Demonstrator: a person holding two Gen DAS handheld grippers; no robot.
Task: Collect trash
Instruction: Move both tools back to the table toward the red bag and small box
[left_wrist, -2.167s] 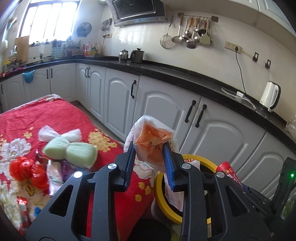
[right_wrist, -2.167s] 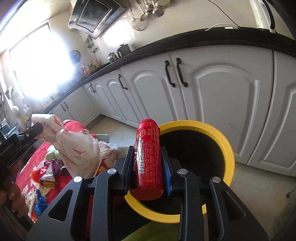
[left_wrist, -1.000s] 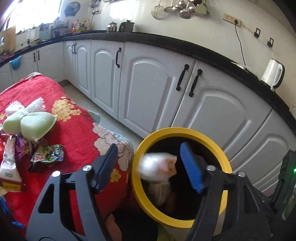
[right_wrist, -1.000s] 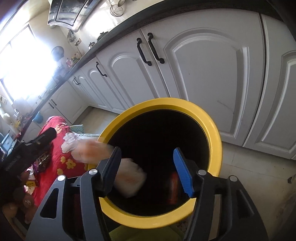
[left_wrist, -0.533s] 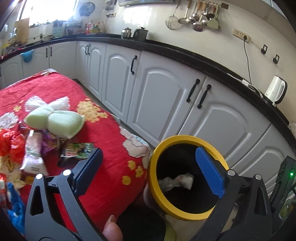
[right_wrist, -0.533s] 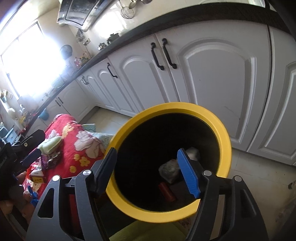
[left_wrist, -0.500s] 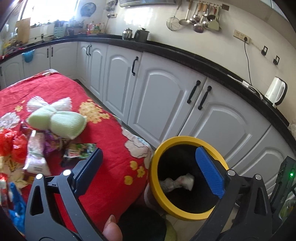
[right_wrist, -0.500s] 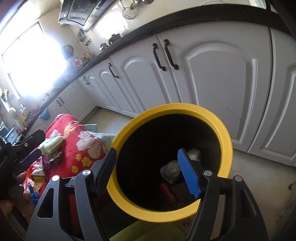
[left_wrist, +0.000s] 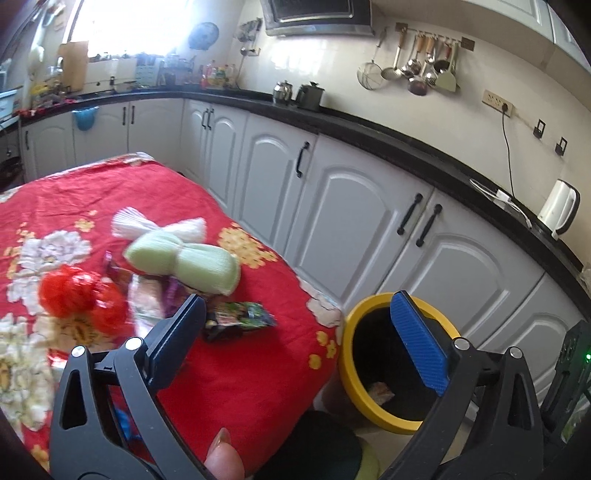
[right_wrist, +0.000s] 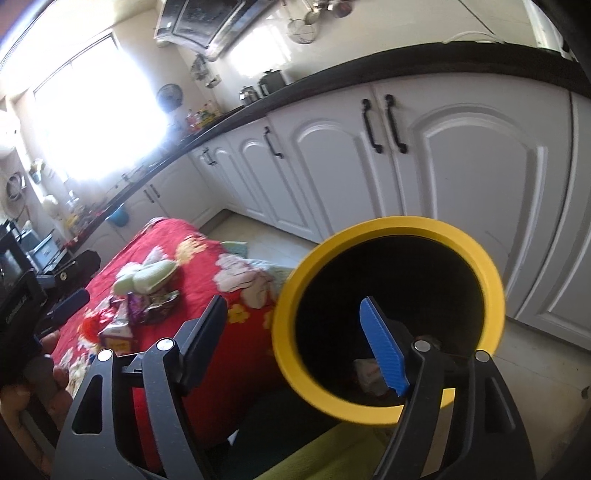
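The left gripper has its jaws spread to full width with nothing between them. The right gripper is empty too, and its jaws are opening. The right one hangs above the yellow-rimmed bin, which stands on the floor just beside the tabletop and its red floral cloth.

Remaining trash lies on the cloth, near the left gripper's dark finger:
- a dark snack wrapper, flat, long axis running roughly left to right in the left wrist view, one end toward the bin;
- a crumpled red bag, with no clear axis;
- a pale packet, blurred, so its orientation cannot be read.

A green-and-white cloth bundle touches or overlaps this cluster.

Risks, as judged from this layout:
- A wide closure on the packed cluster may also catch the bundle or the tablecloth.
- The flat wrapper offers little edge, so the pads may slide over it.
- Trash carried past the cloth's edge may fall between tabletop and bin.
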